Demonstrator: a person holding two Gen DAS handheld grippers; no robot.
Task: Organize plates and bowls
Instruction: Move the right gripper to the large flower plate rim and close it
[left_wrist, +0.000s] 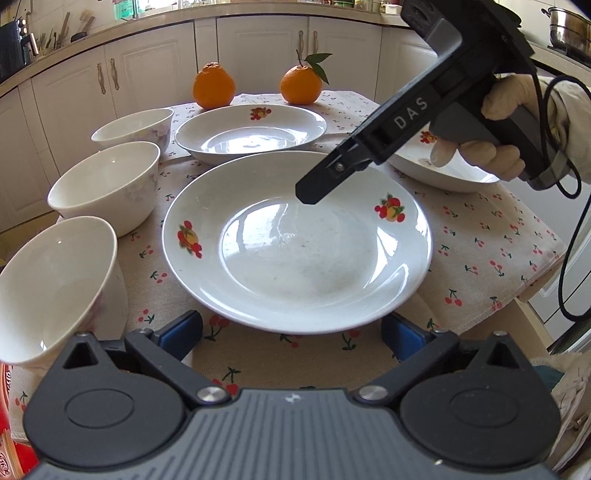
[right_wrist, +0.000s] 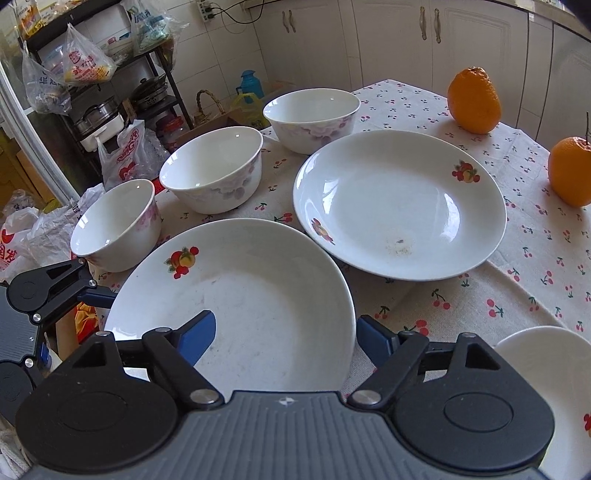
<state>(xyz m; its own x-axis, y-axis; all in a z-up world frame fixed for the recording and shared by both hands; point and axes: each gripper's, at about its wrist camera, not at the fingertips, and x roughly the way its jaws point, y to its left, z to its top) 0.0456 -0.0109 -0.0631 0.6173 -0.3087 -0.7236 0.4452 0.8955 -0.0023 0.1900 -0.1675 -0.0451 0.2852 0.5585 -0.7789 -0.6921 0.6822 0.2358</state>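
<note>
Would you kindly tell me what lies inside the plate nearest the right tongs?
The near plate holds only faint smudges; one blue finger of the right tongs covers part of its bottom.

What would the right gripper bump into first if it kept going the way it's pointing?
Most likely the near plate. The right gripper is open, its fingers either side of that plate's rim, so it would probably meet the rim first.

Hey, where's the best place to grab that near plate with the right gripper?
Pinch the near plate by its thin raised rim on the right gripper's side, one finger over the rim, one under. The plate lies flat and is too wide to span.
</note>
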